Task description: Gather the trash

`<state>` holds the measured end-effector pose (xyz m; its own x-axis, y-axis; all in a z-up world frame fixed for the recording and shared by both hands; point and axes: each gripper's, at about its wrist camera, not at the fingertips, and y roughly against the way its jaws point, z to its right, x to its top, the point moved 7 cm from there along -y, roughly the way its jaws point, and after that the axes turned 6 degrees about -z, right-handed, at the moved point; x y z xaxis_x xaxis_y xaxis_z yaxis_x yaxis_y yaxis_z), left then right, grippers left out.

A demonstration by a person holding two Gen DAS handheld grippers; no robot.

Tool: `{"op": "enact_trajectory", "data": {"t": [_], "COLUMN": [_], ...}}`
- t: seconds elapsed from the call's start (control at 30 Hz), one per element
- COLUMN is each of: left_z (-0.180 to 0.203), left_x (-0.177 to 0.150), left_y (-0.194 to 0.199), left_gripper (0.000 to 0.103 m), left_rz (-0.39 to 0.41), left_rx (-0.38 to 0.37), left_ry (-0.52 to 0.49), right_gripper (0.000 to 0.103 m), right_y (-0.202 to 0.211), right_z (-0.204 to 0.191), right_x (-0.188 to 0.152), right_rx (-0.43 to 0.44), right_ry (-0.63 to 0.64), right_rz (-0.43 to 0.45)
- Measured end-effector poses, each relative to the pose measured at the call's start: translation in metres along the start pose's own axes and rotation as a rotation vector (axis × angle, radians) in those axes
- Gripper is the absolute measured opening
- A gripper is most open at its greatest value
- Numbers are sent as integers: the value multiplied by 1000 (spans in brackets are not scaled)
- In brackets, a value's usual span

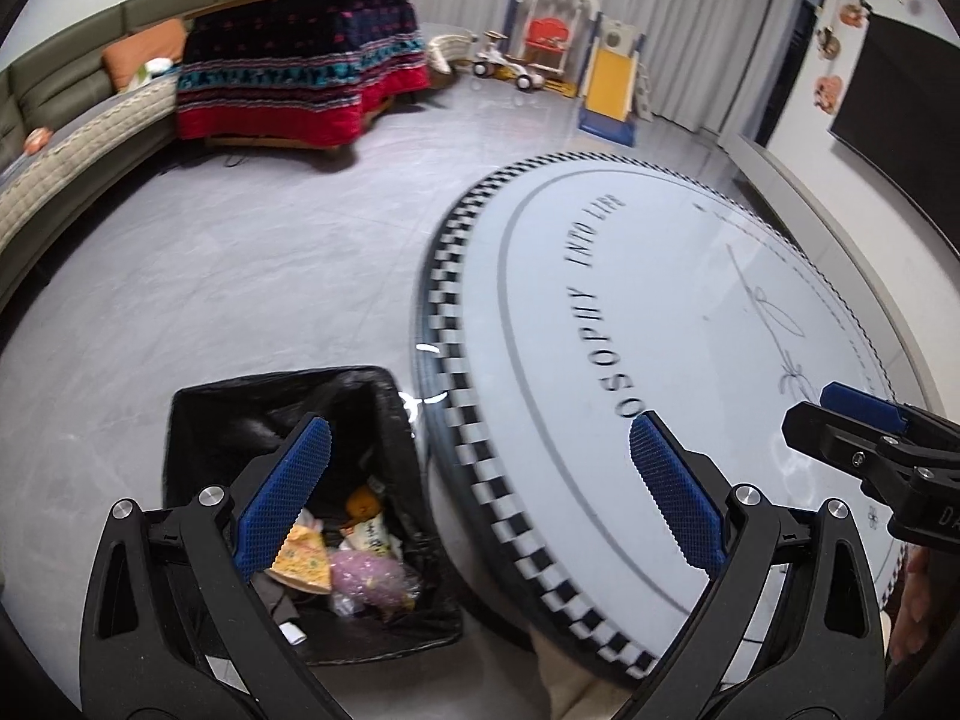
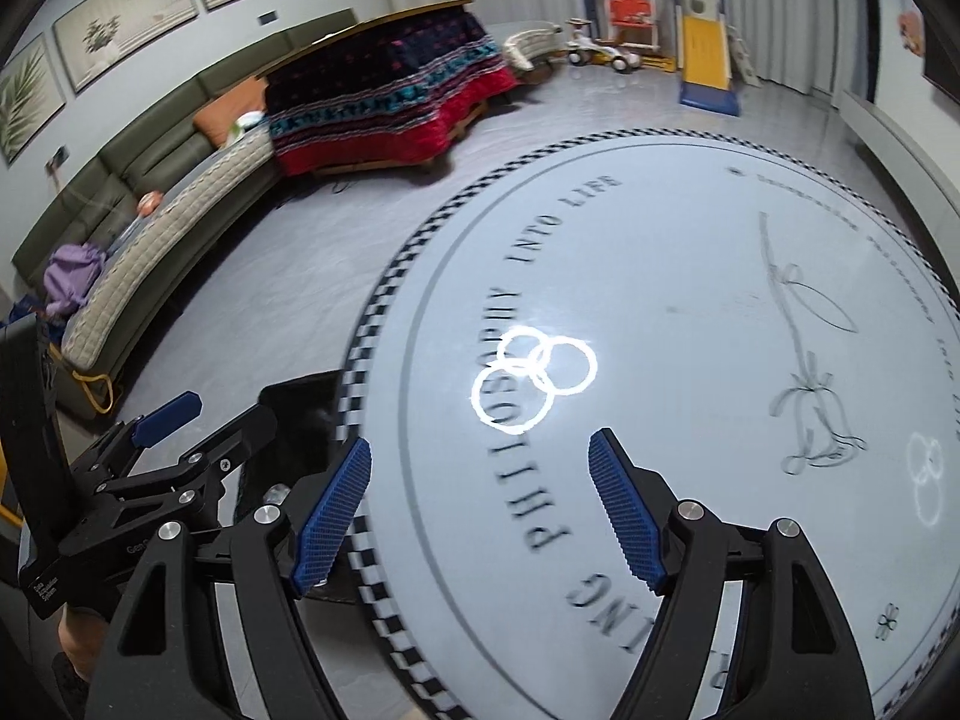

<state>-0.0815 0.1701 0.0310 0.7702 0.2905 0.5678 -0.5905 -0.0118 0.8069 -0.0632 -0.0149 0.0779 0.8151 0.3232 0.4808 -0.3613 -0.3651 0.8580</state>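
A square bin lined with a black bag (image 1: 198, 420) stands on the grey floor by the rug's edge. Inside it lie several pieces of trash, among them a yellow wrapper (image 1: 303, 558), a pink crumpled bag (image 1: 369, 579) and an orange piece (image 1: 363, 501). My left gripper (image 1: 480, 468) hangs open and empty above the bin's right side and the rug edge. My right gripper (image 2: 480, 492) is open too, with nothing between its blue pads, over the round rug (image 2: 690, 300). In the right wrist view the bin (image 2: 300, 414) shows only partly behind the left gripper (image 2: 198, 426).
A round white rug with a checkered border and lettering (image 1: 660, 300) covers the floor. A green sofa (image 2: 150, 180) curves along the left wall. A low table under a red patterned blanket (image 2: 390, 102) stands behind. Children's toys and a slide (image 2: 702, 54) sit at the far wall.
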Motion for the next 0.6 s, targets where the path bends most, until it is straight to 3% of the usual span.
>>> {"op": "enact_trajectory", "data": {"t": [0.6], "left_z": [145], "left_x": [-4], "left_y": [-63], "left_gripper": [97], "left_rz": [-98], "left_rx": [-147], "left_ry": [-204], "right_gripper": [84], "right_y": [13], "right_z": [167], "right_x": [-39], "right_rx": [-162], "right_ry": [-246], "right_rz": [27]}}
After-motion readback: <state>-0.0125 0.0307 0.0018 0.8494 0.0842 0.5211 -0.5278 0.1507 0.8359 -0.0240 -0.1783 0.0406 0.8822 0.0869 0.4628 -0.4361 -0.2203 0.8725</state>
